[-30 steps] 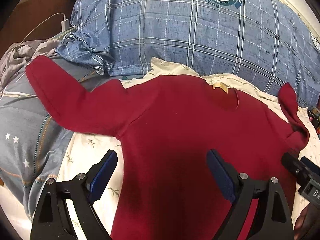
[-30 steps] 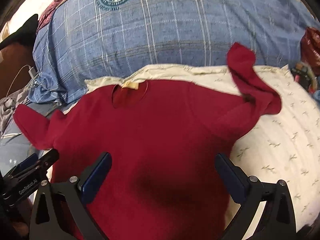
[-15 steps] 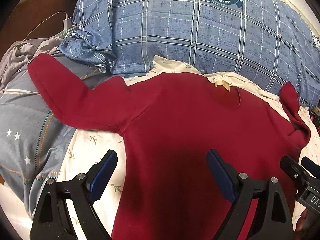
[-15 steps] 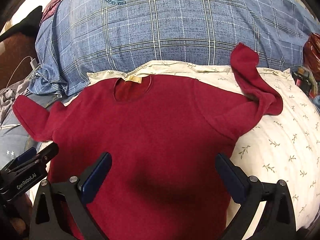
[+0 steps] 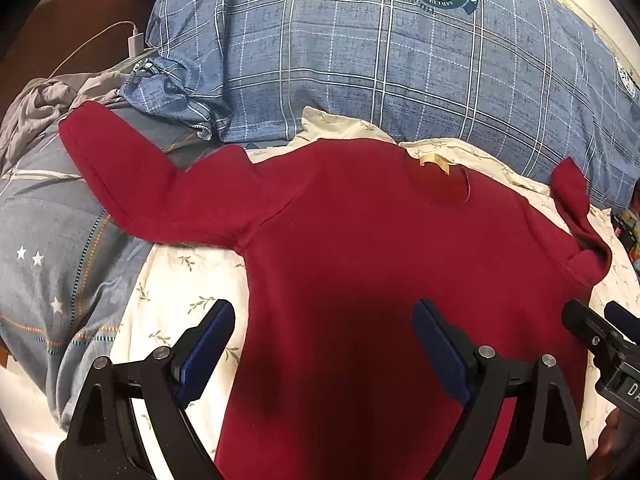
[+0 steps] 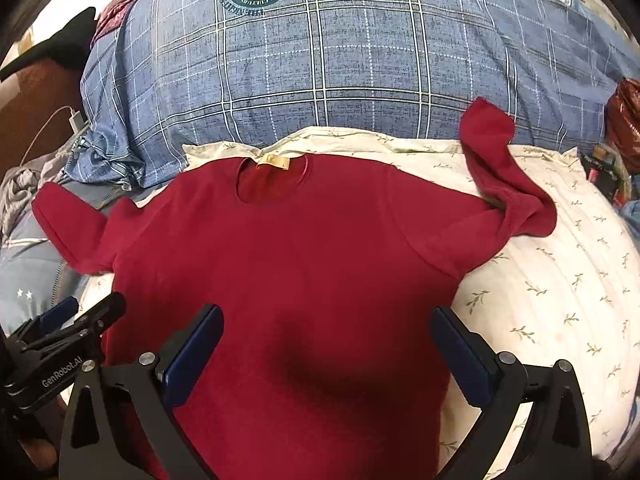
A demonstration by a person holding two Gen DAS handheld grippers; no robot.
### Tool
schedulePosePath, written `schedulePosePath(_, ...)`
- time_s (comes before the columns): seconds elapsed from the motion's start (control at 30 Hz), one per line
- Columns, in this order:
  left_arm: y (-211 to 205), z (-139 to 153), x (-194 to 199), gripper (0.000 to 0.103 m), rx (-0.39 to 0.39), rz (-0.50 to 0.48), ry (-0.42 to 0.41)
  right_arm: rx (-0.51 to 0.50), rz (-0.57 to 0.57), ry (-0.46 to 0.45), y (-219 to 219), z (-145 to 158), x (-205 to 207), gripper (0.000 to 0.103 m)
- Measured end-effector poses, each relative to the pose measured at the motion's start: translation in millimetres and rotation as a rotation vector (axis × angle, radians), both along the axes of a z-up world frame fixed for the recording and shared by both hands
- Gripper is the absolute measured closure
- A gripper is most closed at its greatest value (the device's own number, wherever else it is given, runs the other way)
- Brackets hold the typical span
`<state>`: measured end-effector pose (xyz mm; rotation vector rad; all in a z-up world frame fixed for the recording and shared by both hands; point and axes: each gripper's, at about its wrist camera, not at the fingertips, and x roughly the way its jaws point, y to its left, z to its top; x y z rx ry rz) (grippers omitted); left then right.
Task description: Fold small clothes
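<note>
A dark red long-sleeved top [image 5: 360, 248] [image 6: 288, 264] lies face up on a cream leaf-print quilt [image 6: 560, 300], collar and tan label away from me. Its left sleeve [image 5: 132, 184] stretches out flat over grey-blue bedding. The right sleeve [image 6: 508, 184] is crumpled and doubled back on itself. My left gripper [image 5: 324, 344] hovers open over the top's lower left side, nothing between its blue pads. My right gripper [image 6: 328, 344] is open above the lower middle of the top. Each gripper shows at the edge of the other's view.
A big blue plaid duvet [image 5: 380, 80] [image 6: 340, 72] with a round crest is heaped right behind the collar. Grey star-print bedding [image 5: 44, 264] lies to the left, with a white charger and cable [image 5: 134, 42] beyond. Clutter and a red bag [image 6: 624, 120] sit far right.
Both grippers have pulled back slightly and steadied; the top now sits a little farther off and sharper in view. The top itself has not moved.
</note>
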<state>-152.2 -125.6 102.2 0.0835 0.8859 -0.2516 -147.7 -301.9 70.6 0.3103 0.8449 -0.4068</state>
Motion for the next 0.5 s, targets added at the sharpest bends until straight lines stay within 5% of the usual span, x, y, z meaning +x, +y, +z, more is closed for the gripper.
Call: schedulePosePath(0.5,11.9,8.1,-6.9,0.012,-0.018,0.009,-0.003,0.004,-0.007,-0.004,-0.7,6.7,-11.7,0.000)
